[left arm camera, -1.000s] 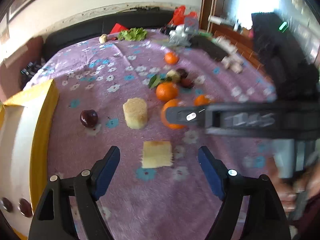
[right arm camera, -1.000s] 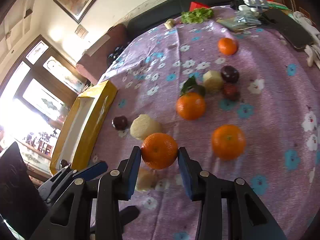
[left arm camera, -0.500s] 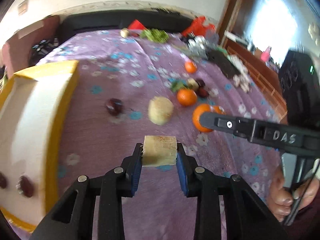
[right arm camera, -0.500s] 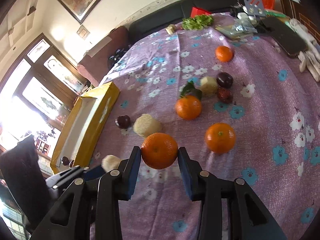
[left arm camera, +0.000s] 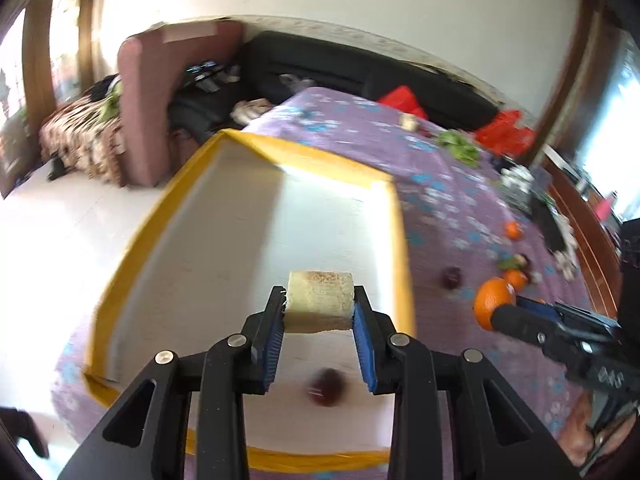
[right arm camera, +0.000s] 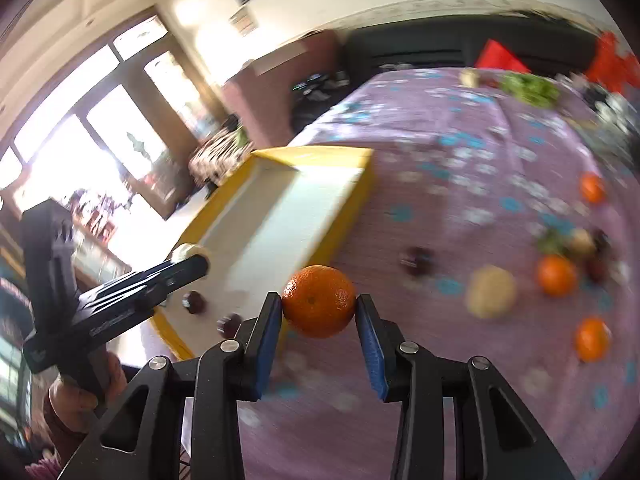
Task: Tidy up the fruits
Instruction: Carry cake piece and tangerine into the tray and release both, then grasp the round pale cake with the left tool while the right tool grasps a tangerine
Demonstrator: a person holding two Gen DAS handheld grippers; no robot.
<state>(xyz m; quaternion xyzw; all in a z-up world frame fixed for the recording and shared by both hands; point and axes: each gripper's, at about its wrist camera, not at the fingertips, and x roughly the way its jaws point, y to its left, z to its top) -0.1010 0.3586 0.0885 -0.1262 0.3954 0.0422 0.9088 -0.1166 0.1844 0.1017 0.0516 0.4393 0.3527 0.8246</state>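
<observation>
Left gripper (left arm camera: 319, 312) clamped on a pale, fibrous cylinder chunk (left arm camera: 320, 300), cut face grainy, held over the white-lined, yellow-rimmed box (left arm camera: 402, 240); a dark round fruit (left arm camera: 326, 387) lies inside, blurred. Right gripper (right arm camera: 319, 308) closed on a dimpled orange (right arm camera: 319, 301), above the purple floral cloth on the worktop (right arm camera: 460, 184) just beside box's rim. More oranges (right arm camera: 556, 275) w/ other fruit lie further right.

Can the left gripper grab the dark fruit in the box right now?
Probably not: the left gripper is shut on the pale chunk, so its jaws are full. The dark fruit lies in the box just below it, with nothing over it.
</observation>
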